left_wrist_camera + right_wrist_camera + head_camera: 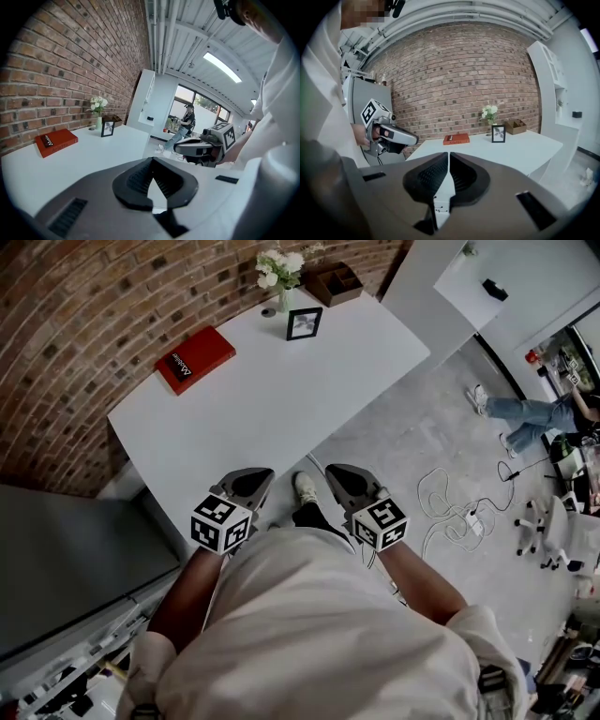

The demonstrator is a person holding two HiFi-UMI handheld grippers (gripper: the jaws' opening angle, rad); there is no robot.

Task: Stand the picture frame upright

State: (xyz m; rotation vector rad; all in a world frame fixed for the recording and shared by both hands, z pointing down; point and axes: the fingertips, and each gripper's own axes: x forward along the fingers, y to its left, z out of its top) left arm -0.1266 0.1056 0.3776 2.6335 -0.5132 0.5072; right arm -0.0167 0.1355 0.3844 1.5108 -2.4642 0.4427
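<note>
The picture frame (pixel 304 323) stands upright at twelve o'clock on the surface (pixel 281 418). The left gripper (pixel 255 478) and right gripper (pixel 339 474) hover at six, fingers closed and empty. The job looks done, with no next move needed.

Red brick wall (pixel 56 352) behind white worktop (pixel 262 418). Grey concrete floor (pixel 403 446), loose cables (pixel 450 507). Ceiling strip light (pixel 222 67) lit.
</note>
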